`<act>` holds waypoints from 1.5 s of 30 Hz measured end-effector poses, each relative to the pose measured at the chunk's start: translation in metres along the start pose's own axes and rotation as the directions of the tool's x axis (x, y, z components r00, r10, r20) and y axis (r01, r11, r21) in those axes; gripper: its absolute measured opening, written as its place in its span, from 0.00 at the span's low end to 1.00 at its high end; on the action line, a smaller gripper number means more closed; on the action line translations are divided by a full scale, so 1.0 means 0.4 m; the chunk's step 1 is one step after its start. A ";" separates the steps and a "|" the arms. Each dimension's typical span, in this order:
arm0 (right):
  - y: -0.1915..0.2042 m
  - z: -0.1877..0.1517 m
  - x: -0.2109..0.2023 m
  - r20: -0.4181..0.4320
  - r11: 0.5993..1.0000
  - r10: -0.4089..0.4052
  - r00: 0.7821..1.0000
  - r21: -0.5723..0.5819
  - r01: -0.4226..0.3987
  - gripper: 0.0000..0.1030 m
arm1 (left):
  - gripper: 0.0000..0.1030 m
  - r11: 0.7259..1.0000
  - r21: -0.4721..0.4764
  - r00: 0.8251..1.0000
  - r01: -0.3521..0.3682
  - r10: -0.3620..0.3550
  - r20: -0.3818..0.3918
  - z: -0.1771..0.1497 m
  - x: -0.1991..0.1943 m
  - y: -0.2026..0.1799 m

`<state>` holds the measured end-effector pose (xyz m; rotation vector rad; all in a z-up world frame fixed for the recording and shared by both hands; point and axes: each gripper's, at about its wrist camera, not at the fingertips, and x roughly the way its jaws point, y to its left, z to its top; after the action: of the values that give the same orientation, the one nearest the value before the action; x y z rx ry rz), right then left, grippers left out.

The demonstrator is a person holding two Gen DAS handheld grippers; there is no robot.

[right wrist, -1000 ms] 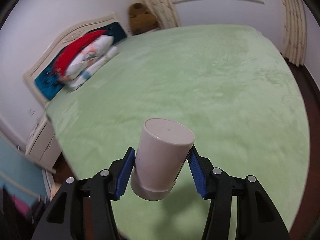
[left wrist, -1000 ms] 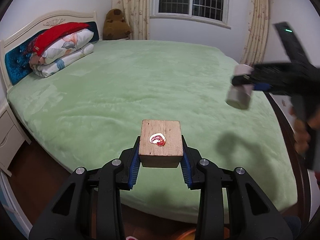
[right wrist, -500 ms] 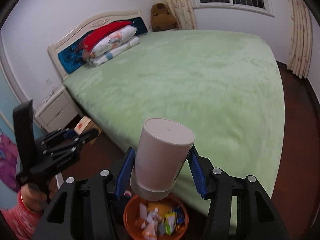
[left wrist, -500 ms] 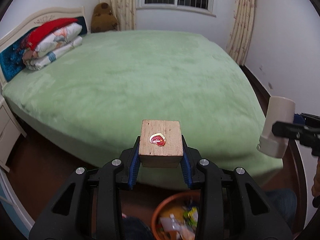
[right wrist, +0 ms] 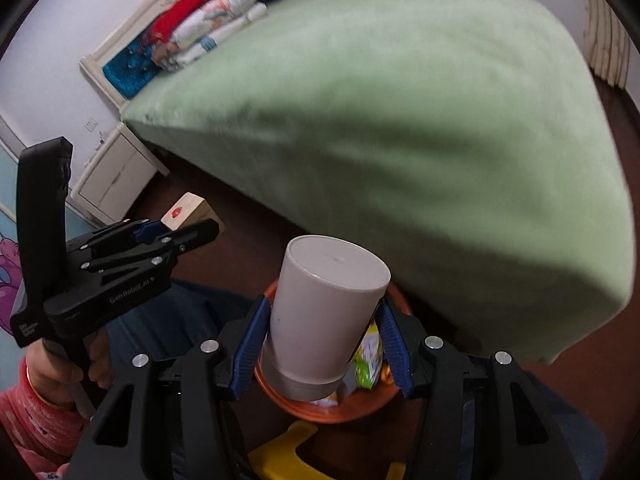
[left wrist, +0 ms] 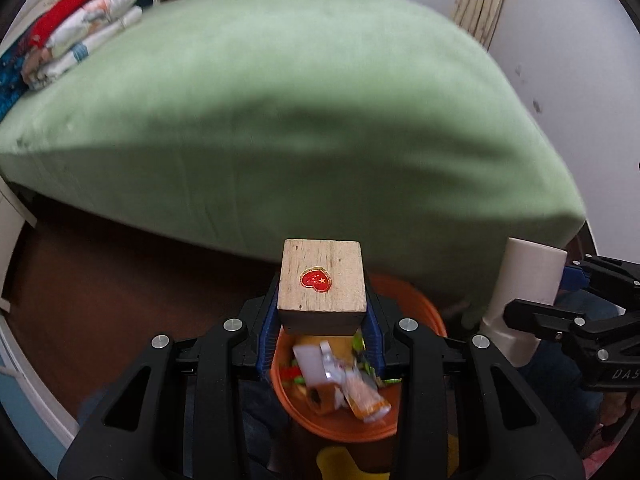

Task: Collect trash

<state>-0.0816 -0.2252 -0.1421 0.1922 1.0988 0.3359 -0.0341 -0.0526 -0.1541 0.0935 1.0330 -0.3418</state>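
Both grippers have swung down off the bed and now hang over an orange bin [left wrist: 412, 308] on the floor, which was out of sight a second ago, when only the bed filled both views. Half a second ago just the bin's near rim showed; now its wrappers [left wrist: 344, 380] lie directly below the jaws.

The left gripper [left wrist: 323, 312] is clamped on a wooden block [left wrist: 323, 280], blue pads pressing its two sides, just as before. The block sits right above the bin's near edge. It is nearly a cube with no clear long axis; its face with the red heart sticker [left wrist: 317, 280] turns up toward the camera.

The right gripper [right wrist: 326, 332] squeezes a pale plastic cup [right wrist: 324, 312] between its pads, over the far-side rim of the bin in its own view. The cup's long axis runs along the fingers, tilted slightly left, closed base pointing away toward the bed and its wider mouth end toward the bin. In the left wrist view the cup [left wrist: 524, 300] stands just right of the bin.

A yellow thing [right wrist: 292, 452], partly hidden, lies nearer than the bin. A hand [right wrist: 60, 376] in a pink sleeve holds the left gripper's handle.

Beyond the bin the floor [left wrist: 100, 292] is dark brown wood. Farther off rises the bed [left wrist: 300, 120] with its green cover, then folded bedding [left wrist: 72, 40] at the headboard, a white nightstand [right wrist: 116, 168], curtains [left wrist: 480, 4] and white walls.
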 end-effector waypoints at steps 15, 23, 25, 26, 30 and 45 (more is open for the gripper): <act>-0.054 -0.127 0.250 -0.236 0.995 -0.062 0.970 0.061 0.078 0.52 | 0.34 0.990 -0.117 0.934 0.079 -0.114 -0.337 -0.165 0.282 -0.037; -0.068 -0.151 0.291 -0.279 0.993 -0.067 0.958 0.075 0.092 0.54 | 0.35 0.987 -0.147 0.909 0.057 -0.112 -0.401 -0.195 0.333 -0.008; -0.076 -0.146 0.287 -0.275 0.992 -0.064 0.959 0.091 0.092 0.59 | 0.58 0.987 -0.157 0.912 0.034 -0.095 -0.398 -0.189 0.338 -0.011; -0.083 -0.143 0.286 -0.273 0.990 -0.060 0.960 0.105 0.091 0.67 | 0.66 0.987 -0.157 0.916 0.020 -0.081 -0.394 -0.186 0.335 -0.005; -0.101 -0.132 0.268 -0.245 0.986 -0.063 0.967 0.134 0.098 0.73 | 0.73 0.992 -0.123 0.932 -0.010 -0.035 -0.360 -0.166 0.309 -0.007; -0.049 0.034 -0.014 0.123 0.989 -0.143 0.982 0.057 0.137 0.77 | 0.80 0.991 -0.109 0.997 -0.072 0.067 -0.049 0.014 0.063 0.016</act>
<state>-0.0684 -0.2452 -0.1374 0.1759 0.9895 0.1690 -0.0157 -0.0536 -0.1732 0.0373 1.0887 -0.2196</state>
